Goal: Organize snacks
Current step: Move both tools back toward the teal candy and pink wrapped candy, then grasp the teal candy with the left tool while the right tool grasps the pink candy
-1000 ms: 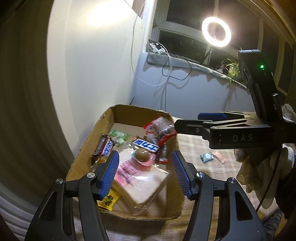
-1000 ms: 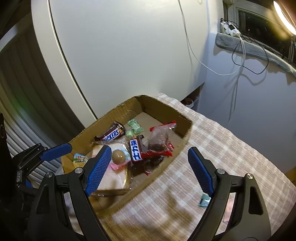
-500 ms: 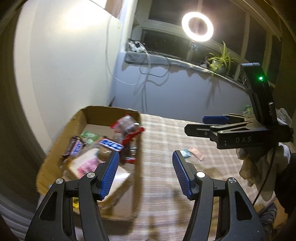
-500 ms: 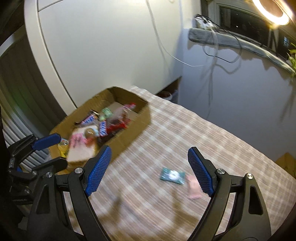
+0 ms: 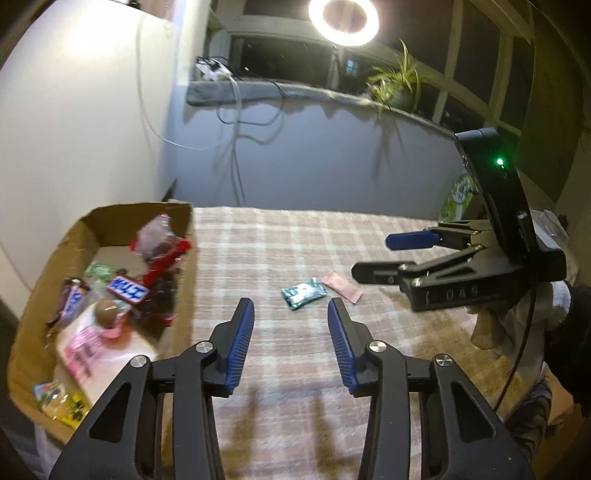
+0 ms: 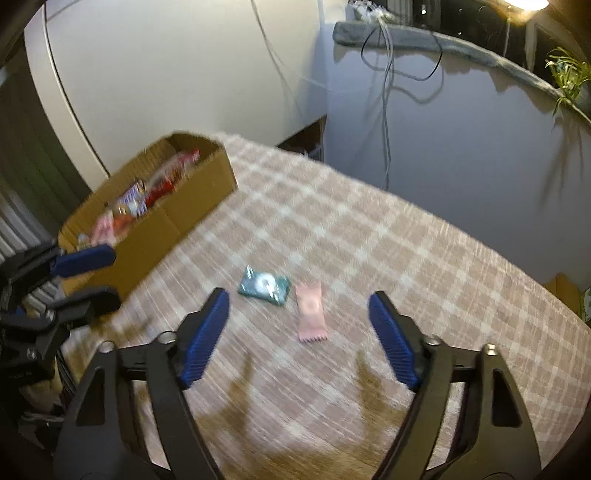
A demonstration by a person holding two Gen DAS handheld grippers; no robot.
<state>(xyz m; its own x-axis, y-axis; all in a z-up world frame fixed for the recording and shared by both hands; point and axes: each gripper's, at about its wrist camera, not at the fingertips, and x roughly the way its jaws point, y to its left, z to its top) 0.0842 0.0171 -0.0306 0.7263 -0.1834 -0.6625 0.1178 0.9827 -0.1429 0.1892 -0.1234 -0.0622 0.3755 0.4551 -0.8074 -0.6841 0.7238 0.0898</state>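
A teal snack packet [image 5: 303,292] [image 6: 263,285] and a pink packet [image 5: 341,287] [image 6: 311,311] lie side by side on the checked tablecloth [image 5: 280,243]. A cardboard box [image 5: 186,236] [image 6: 192,201] at the left holds several snacks, among them chocolate bars, a red-edged bag and a wrapped sandwich. My left gripper [image 5: 291,310] hovers just short of the teal packet, its jaws closing on nothing. Short of the pink packet, my right gripper [image 6: 297,302] has its jaws closing with nothing between them. In the left wrist view the right gripper [image 5: 373,256] shows at the right.
A wall with hanging cables [image 5: 236,122] and a window ledge with a plant [image 5: 395,85] stand behind the table. A ring light [image 5: 343,16] glares above. The table's right edge [image 6: 535,280] curves away. A gloved hand [image 5: 554,306] holds the right gripper.
Both grippers swung right, away from over the box toward the two packets on the cloth. Both pairs of jaws have narrowed. The box now sits at the left of each view.
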